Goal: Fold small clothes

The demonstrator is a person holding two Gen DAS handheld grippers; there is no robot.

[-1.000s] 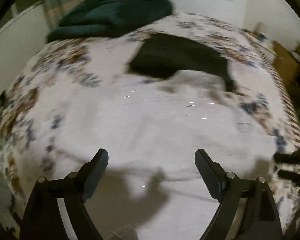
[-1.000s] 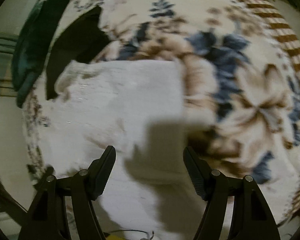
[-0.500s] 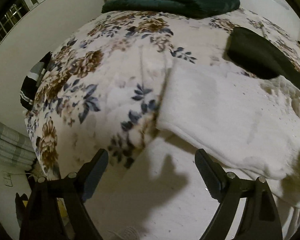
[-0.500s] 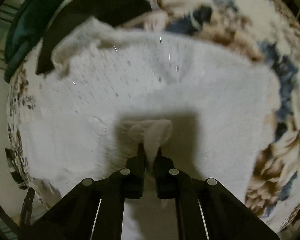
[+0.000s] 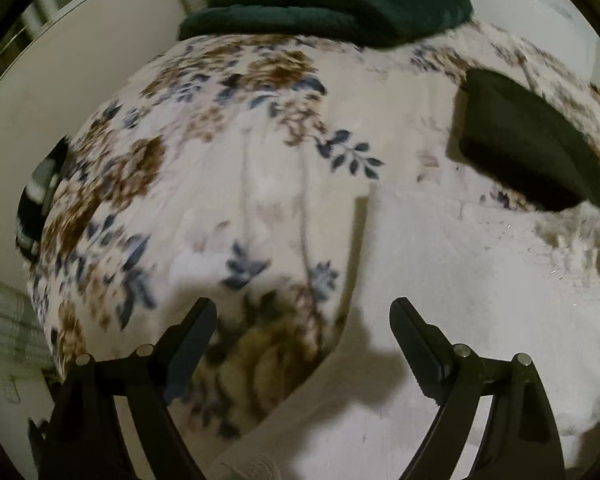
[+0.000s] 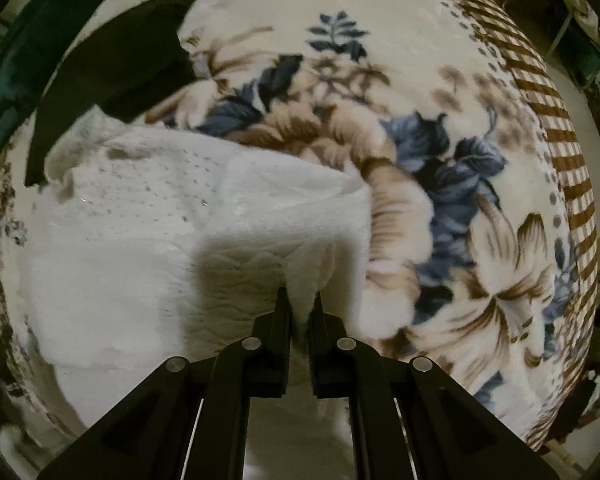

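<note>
With the right tongs (image 6: 299, 300) pinched shut on a small tuck at the near edge of the white garment (image 6: 148, 220) lying on the floral bed (image 6: 460, 240), and the left tongs (image 5: 302, 330) gaping empty over its left edge, a one-sided pull could likely slip the fleece free or skew the fold.

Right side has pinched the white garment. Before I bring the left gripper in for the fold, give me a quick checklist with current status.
1. Right gripper grip: ok, shut on a pinched fold of the white garment.
2. Left gripper ready: ok, jaws wide open, nothing between them.
3. Left gripper over the garment: not ok, it straddles the garment's left edge, mostly above the floral blanket.
4. Garment lying flat: not ok, its far edge is bunched beside the black garment.
5. Fold area free: ok, the black garment and the dark green blanket lie beyond it.
6. Pinch depth, one layer or several: cannot tell.
</note>
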